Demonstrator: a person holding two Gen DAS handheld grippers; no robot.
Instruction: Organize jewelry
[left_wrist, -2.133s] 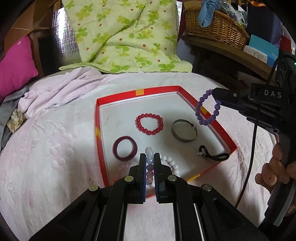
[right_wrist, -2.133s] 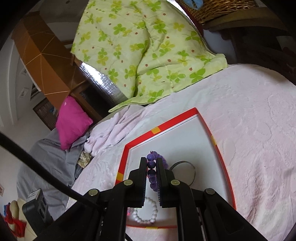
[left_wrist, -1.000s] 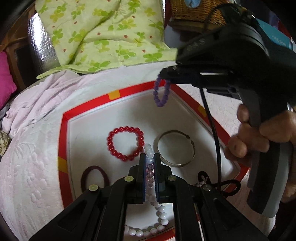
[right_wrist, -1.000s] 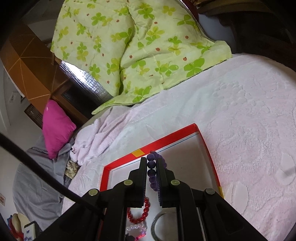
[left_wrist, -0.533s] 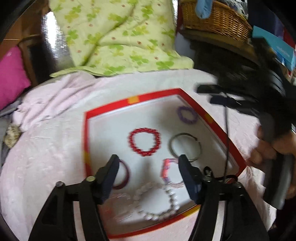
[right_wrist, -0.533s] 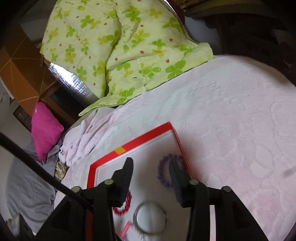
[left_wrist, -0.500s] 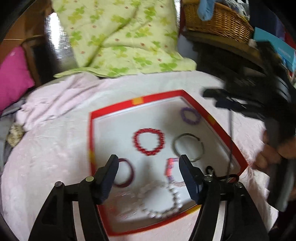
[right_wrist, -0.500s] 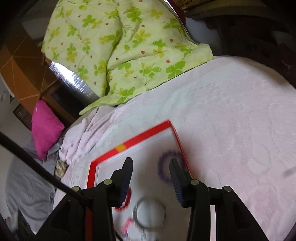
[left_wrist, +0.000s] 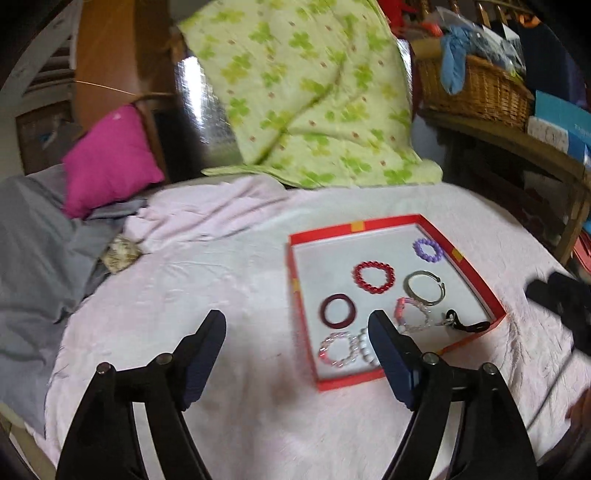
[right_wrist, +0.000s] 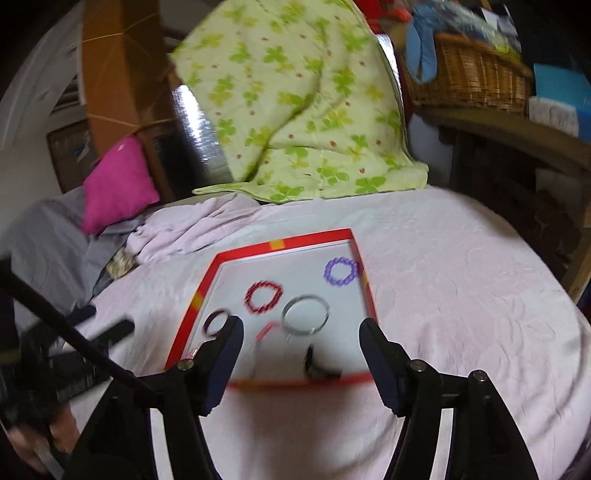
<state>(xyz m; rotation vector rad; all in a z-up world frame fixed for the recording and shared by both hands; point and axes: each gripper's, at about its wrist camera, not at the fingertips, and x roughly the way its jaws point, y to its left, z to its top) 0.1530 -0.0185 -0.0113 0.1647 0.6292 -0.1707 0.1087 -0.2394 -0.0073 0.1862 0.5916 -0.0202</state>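
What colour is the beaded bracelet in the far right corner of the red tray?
Purple beaded bracelet; clearest in the left wrist view.

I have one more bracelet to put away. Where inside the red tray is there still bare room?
In the red tray, the far left corner is bare, bordered by the far rim, the left rim and the red bead bracelet. The near half is crowded: the dark red ring, the metal bangle and the pale bead bracelets lie close together.

Both grippers have released their loads and drawn back from the red tray (left_wrist: 476, 280). The purple bead bracelet (left_wrist: 427, 250) now lies in the tray's far right corner. The pink and clear bead bracelet (left_wrist: 412, 314) lies below the metal bangle (left_wrist: 424, 287). Left gripper (left_wrist: 295, 349) and right gripper (right_wrist: 300, 352): jaws opening, nothing between them.
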